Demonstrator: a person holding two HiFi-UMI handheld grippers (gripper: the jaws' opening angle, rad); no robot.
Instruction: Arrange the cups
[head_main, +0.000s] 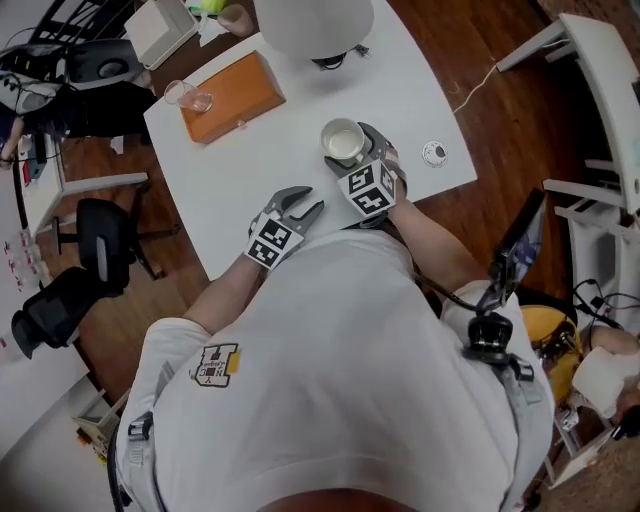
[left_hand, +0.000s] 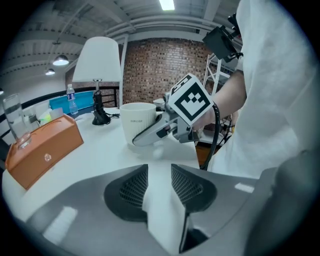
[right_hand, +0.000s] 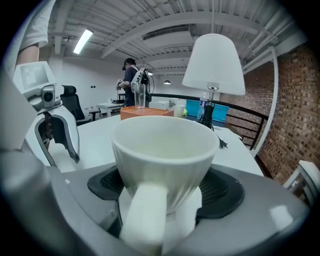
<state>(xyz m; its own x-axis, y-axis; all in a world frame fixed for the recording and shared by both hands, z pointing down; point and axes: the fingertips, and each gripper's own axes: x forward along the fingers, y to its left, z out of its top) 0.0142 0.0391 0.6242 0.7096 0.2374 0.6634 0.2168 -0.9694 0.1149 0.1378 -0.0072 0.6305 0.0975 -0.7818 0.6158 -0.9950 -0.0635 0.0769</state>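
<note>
Right gripper (right_hand: 162, 192): its jaws are closed on the cup (right_hand: 162, 150), with a dark ribbed pad against each side of the lower body.
Cup: plain white and glossy, with a wide round mouth tapering to a narrower base. Faint vertical fluting shows low on the wall. The inside looks empty.
Handle: a thick white loop that points straight back between the jaws toward the gripper's camera.
Cup position: upright and low over the white table (head_main: 260, 180), near the edge closest to the person and right of its middle.
Right hand: the bare forearm reaches out from the torso and the gripper tilts down toward the tabletop. The marker cube sits just behind the cup.
Left gripper (left_hand: 159, 172): its jaws stand a narrow gap apart, with only bare tabletop between them.
Left hand: it is over the near part of the table, angled down, with the gripper aimed at the cup and the right gripper. The two grippers are near each other but not touching.
Gripper build: grey moulded shells with black mesh-textured pads, and black-and-white square markers on the cubes.
Orange box (head_main: 232, 95): long and rectangular, lying further back on the table.
Glass (left_hand: 12, 120): clear and tall, standing at one end of the orange box.
Lamp (head_main: 315, 25): a smooth white conical shade on a dark base at the table's far edge.
</note>
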